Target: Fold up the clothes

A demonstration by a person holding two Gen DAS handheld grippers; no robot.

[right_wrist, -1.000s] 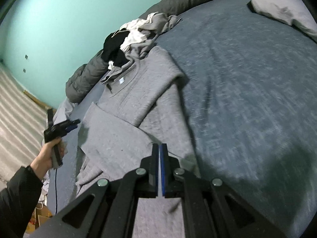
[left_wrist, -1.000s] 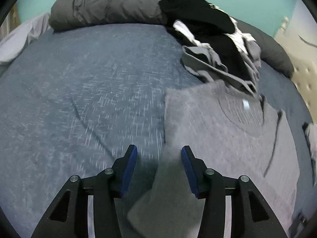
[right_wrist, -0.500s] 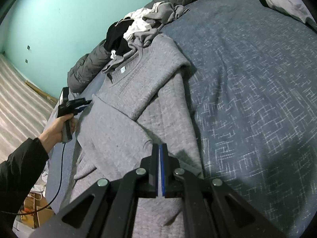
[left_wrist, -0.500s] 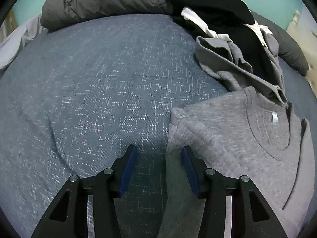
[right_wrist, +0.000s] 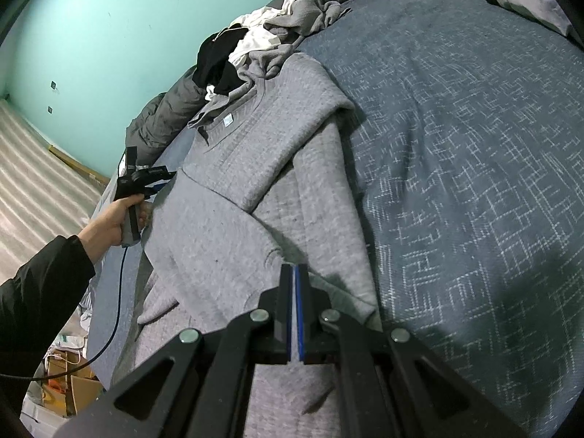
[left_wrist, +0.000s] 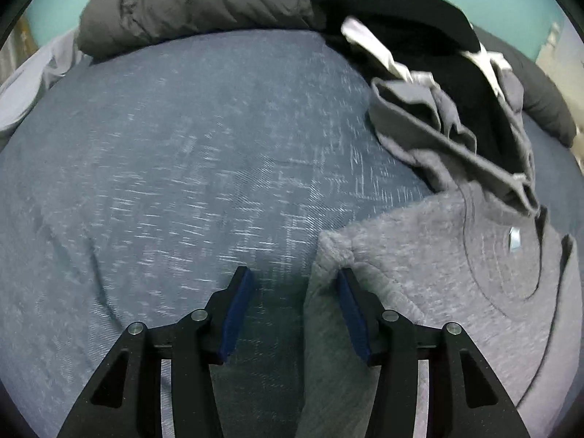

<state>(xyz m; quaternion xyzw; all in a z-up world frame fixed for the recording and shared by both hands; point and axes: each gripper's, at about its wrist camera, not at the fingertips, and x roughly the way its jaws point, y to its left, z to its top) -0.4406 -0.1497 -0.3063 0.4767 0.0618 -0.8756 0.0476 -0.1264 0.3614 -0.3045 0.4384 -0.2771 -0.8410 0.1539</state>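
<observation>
1. Left wrist view: your left gripper, half open and empty, has slid to the shoulder fold of the grey sweater on the bed.
2. Since a second ago, the clothes pile looms closer.
3. Your right gripper stays shut over the sweater's lower half.

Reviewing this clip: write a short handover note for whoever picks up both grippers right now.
Left gripper: open, empty, over the grey sweater's sleeve edge.
Right gripper: shut; whether it pinches the sweater's cloth is not clear.
Sweater lies on the blue bedspread, both sleeves folded inward over the body.
Left: fold the body, then the heap of unfolded clothes beyond the collar.
</observation>
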